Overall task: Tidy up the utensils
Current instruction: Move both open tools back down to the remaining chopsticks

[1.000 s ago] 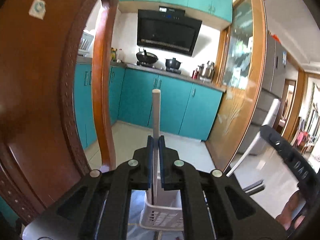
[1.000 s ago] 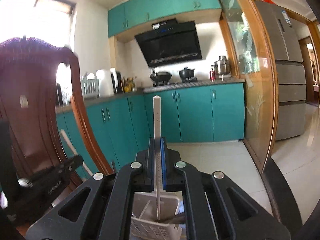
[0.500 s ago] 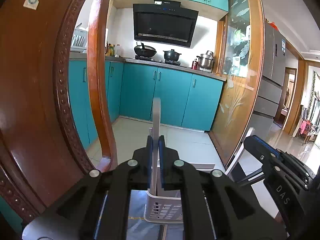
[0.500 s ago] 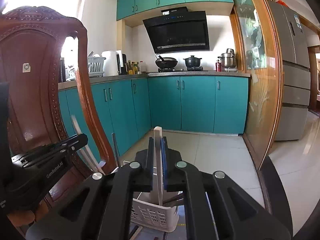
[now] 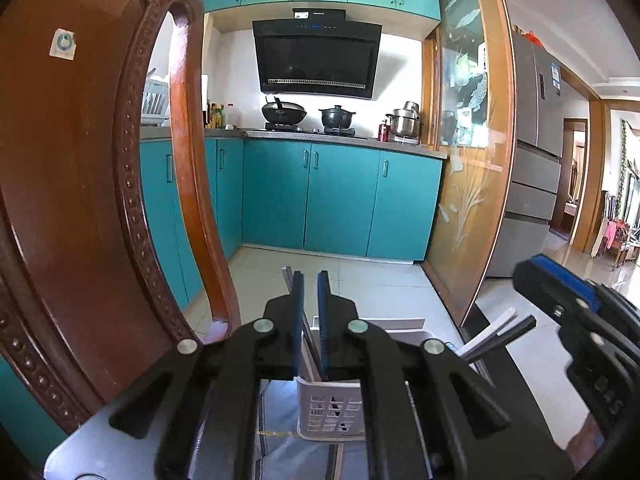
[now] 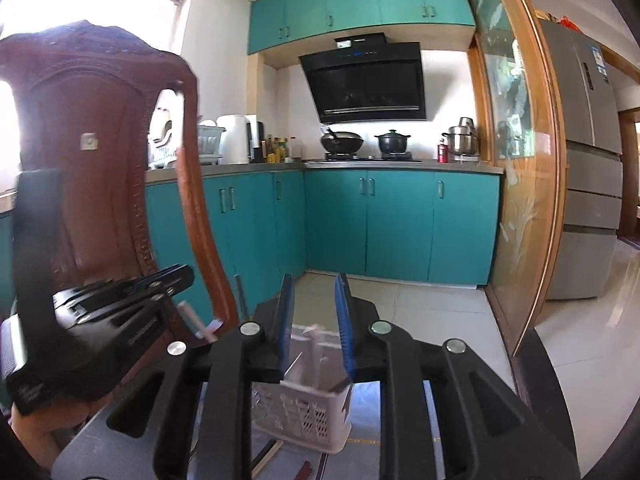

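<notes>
A white slotted basket [image 5: 332, 408] [image 6: 304, 412] stands just beyond both grippers. My right gripper [image 6: 314, 280] [image 5: 528, 276] is opening and its pads press on nothing. Blurred white sticks [image 6: 316, 340] sit in the basket between and below its fingers. My left gripper [image 5: 310, 276] [image 6: 188, 276] has its pads close together, with no white stick rising between them. A white stick [image 6: 192, 318] hangs just under its fingers; I cannot tell whether it still touches them. Leaning out of the basket are a thin grey rod [image 5: 287, 276], a white stick [image 5: 490, 330] and a black rod [image 5: 510, 330].
A carved wooden chair back [image 5: 80, 200] [image 6: 92, 160] rises close on the left, right beside the left gripper. The basket rests on a glossy table top [image 6: 360, 448]. Teal kitchen cabinets, a stove with pots and a fridge lie beyond over a tiled floor.
The white sticks that stood upright between each pair of fingers have gone down toward the basket. The right jaws have parted. Both grippers have shifted sideways, closing in on each other over the basket.
</notes>
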`<act>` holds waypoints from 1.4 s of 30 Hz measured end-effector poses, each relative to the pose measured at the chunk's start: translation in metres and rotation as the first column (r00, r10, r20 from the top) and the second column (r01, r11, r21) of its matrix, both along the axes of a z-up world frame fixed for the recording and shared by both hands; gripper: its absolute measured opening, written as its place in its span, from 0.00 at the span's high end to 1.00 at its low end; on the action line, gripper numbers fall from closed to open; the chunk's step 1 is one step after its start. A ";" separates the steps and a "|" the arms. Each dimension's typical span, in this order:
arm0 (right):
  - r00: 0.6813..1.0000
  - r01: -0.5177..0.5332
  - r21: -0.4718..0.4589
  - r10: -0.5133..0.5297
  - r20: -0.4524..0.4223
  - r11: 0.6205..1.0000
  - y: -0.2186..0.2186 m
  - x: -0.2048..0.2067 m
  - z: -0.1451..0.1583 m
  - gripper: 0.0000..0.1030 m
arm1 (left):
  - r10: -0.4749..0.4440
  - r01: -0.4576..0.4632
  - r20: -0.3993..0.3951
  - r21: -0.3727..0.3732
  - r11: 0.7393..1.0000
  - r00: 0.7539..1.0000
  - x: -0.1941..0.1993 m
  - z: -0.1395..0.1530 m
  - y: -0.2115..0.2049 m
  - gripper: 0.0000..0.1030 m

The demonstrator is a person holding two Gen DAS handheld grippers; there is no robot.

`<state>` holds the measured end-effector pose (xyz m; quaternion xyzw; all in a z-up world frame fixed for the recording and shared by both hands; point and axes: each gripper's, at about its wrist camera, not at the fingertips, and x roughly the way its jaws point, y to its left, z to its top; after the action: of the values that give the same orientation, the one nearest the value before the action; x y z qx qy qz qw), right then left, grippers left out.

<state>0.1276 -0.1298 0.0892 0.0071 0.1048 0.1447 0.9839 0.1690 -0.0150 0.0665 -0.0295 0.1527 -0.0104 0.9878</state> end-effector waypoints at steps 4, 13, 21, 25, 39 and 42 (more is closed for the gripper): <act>0.995 -0.091 -0.044 0.090 -0.039 0.995 0.000 -0.022 -0.024 0.80 | 0.005 -0.005 0.000 0.013 1.000 1.000 -0.012 -0.006 0.002 0.93; 0.771 -0.167 -0.046 0.101 -0.629 0.985 0.011 0.031 -0.161 0.79 | -0.032 0.043 -0.214 0.048 0.998 0.976 -0.017 -0.061 0.005 0.93; 0.672 -0.133 -0.079 0.031 -0.740 0.988 0.034 0.042 -0.206 0.72 | -0.055 0.065 -0.422 0.009 0.998 0.905 0.001 -0.105 0.004 0.93; 0.721 -0.152 -0.219 -0.043 -0.692 0.964 0.060 0.037 -0.206 0.78 | -0.051 0.061 -0.421 0.010 0.998 0.906 0.001 -0.106 0.004 0.93; 0.695 -0.115 -0.082 0.021 -0.719 0.990 0.019 0.028 -0.184 0.88 | -0.047 0.063 -0.452 0.020 0.998 0.891 0.001 -0.113 0.013 0.90; 0.695 -0.108 -0.061 0.032 -0.718 0.992 0.008 0.027 -0.179 0.88 | -0.052 0.068 -0.453 0.019 0.997 0.890 -0.001 -0.112 0.012 0.89</act>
<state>0.1550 -0.1215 -0.0901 0.0107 0.4860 0.1624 0.8587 0.1679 -0.0035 -0.0456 -0.0094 0.3790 -0.0313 0.9248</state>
